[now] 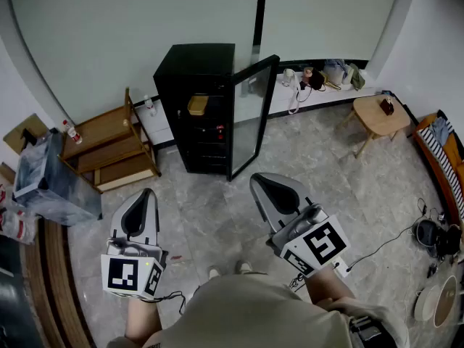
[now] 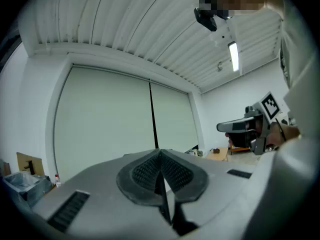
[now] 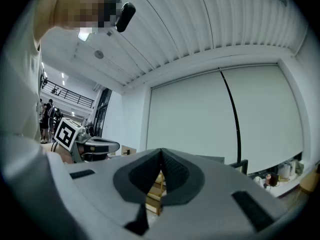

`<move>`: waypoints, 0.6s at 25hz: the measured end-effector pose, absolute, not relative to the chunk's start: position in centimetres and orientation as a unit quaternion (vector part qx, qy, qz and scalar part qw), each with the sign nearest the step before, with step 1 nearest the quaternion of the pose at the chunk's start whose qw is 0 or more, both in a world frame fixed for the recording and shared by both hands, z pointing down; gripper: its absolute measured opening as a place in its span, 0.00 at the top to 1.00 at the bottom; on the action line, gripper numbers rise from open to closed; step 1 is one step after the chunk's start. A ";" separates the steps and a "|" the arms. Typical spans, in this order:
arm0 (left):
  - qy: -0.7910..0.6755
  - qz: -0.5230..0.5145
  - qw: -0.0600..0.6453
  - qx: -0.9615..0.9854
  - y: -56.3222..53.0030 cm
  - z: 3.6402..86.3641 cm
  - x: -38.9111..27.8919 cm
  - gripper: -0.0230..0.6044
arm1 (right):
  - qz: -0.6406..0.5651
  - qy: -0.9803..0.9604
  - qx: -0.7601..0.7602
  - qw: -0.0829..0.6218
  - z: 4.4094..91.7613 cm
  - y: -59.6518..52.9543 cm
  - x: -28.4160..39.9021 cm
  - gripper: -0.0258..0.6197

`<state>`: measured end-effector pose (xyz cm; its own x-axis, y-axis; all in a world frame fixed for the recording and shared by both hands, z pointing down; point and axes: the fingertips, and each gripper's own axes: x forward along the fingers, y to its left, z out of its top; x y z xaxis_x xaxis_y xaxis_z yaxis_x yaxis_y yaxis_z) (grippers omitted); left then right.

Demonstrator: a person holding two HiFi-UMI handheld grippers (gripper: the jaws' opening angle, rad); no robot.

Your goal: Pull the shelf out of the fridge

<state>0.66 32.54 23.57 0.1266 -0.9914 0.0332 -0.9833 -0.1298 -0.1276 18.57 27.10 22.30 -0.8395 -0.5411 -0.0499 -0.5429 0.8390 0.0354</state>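
Near: left gripper [image 1: 146, 194], jaws pressed together, nothing between; right gripper [image 1: 259, 181], jaws likewise together, empty. Both level, close to body, well apart from fridge.
Middle: tiled floor [image 1: 217, 220] between grippers and fridge.
Far: black fridge [image 1: 190, 85] by wall, glass door [image 1: 251, 114] swung open; shelf [image 1: 210, 145] seated inside dark interior.
Judged barely begun: door open; approach, grasp, pull all left.

The fridge [image 1: 194, 85] was matt black, its door [image 1: 250, 111] glossy glass. The rack [image 1: 109, 147] and stool [image 1: 377, 114] looked like bare wood. The floor [image 1: 210, 216] was smooth grey marbled tile. The left gripper [image 1: 147, 194] and right gripper [image 1: 257, 181] had matt grey plastic shells, their pads [image 2: 145, 173] dark and finely ribbed
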 end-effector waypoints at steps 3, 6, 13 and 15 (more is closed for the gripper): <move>0.658 -0.055 0.037 -0.750 32.0 23.5 1.1 0.95 | 0.014 0.957 -0.287 0.028 22.3 26.4 19.2 0.97; 0.658 -0.055 0.037 -0.750 31.3 23.7 1.6 0.95 | 0.009 0.956 -0.291 0.040 22.2 25.8 20.1 0.97; 0.654 -0.064 0.038 -0.753 29.5 24.5 3.5 0.95 | 0.002 0.952 -0.302 0.041 22.9 24.0 22.2 0.97; 0.652 -0.066 0.036 -0.755 28.9 24.8 4.2 0.95 | -0.001 0.952 -0.303 0.038 23.4 23.3 22.7 0.97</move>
<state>4.16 28.93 24.85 0.1413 -0.9886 0.0526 -0.9791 -0.1474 -0.1398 22.73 23.33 23.37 -0.8136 -0.5768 -0.0726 -0.5767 0.8166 -0.0243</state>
